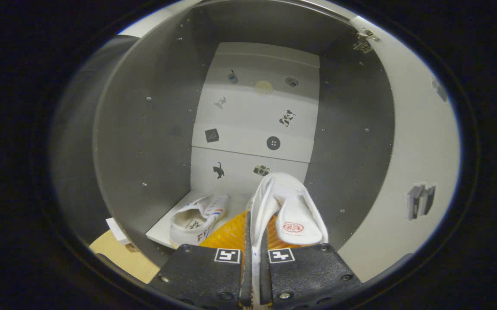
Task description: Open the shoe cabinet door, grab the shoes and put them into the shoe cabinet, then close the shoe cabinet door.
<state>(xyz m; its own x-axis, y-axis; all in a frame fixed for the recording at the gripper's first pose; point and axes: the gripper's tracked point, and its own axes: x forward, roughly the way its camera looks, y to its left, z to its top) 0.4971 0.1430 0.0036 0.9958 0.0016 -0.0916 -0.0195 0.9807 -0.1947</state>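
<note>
Gripper (253, 262) clamped on shoe (289, 211) rim, inside cabinet (145, 129); second shoe (199, 219) left.

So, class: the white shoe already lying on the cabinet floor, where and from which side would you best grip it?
Take the lying shoe by the rim of its collar, coming from the open front. Its opening faces outward toward the gripper, so one finger could probably slip inside and one outside, as the gripper, shut on the held shoe, pinches that one's side wall.
</note>
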